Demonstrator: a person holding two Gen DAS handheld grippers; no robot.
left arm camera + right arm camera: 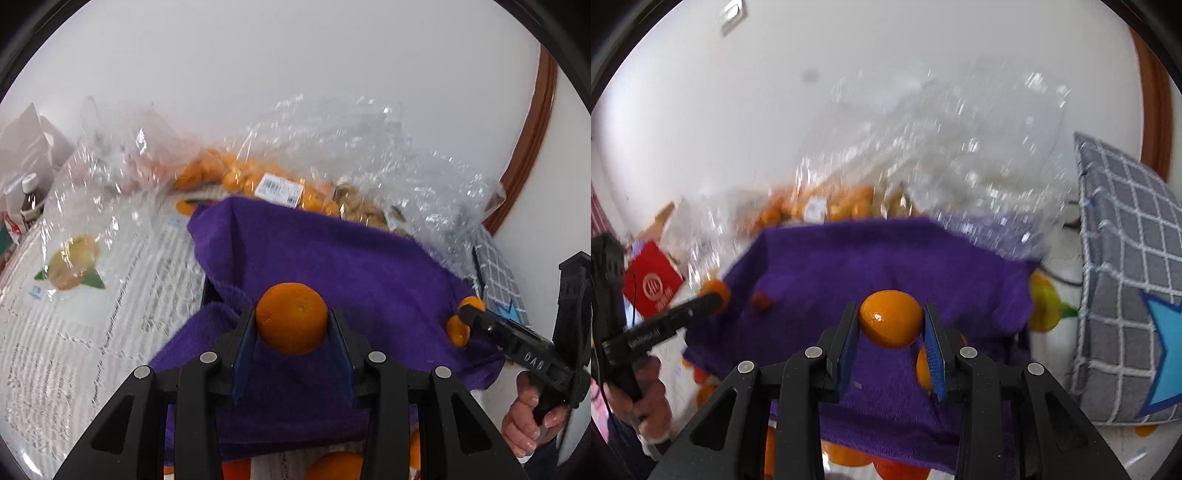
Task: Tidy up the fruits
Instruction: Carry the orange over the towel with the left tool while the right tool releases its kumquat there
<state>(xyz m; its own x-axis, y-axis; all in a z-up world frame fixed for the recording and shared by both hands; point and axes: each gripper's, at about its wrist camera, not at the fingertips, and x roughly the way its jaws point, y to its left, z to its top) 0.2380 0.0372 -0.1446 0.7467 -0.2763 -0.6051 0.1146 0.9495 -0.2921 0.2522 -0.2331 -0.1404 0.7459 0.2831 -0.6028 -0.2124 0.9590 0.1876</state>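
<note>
Left wrist view: left gripper clamps an orange above the purple towel; right gripper clamps a kumquat. Carrying step, likely; next, lower and release each.

"DAS" embossed on right gripper body; white barcode label on clear bag unreadable.

Two gripped oranges above purple cloth
</note>
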